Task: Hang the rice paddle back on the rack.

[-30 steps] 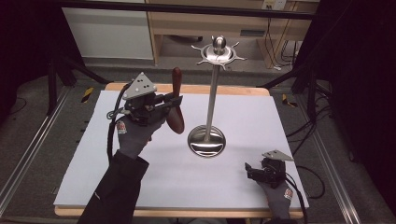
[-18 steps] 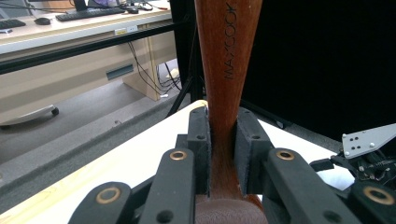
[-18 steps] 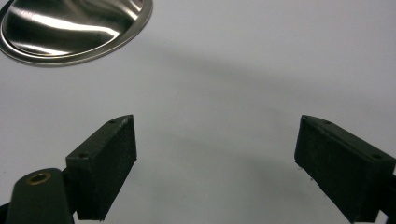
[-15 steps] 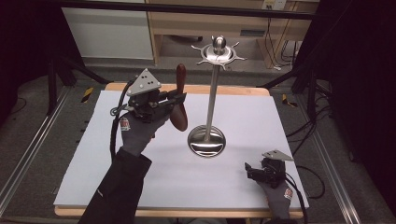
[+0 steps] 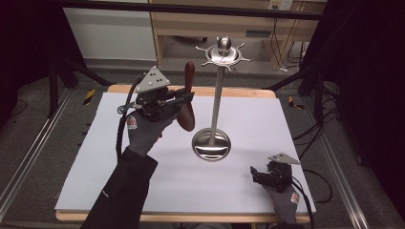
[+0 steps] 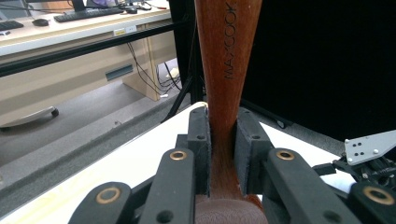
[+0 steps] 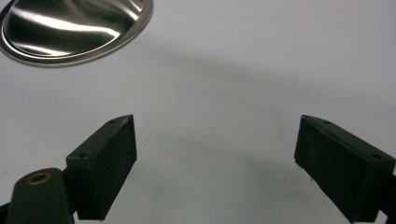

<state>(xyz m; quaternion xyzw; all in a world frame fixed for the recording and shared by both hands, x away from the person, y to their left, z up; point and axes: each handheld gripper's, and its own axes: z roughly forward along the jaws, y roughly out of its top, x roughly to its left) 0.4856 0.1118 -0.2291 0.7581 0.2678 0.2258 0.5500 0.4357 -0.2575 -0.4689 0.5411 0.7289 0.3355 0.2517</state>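
You are reading "MAYCOOK" on the reddish wooden handle [image 6: 224, 70], the letters running lengthwise up the wood, toward twelve o'clock in the left gripper view. Your gloves are showing small red-and-white badges at the cuffs in the high view, too small to read.

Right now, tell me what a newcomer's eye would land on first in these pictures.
First, the tall steel stand rising from its round base at the middle of the white table, with a spiked ring at its top. Next, the brown wooden utensil held upright just left of the stand, clamped at its neck by the left gripper. The right gripper sits open and low near the table's front right corner.
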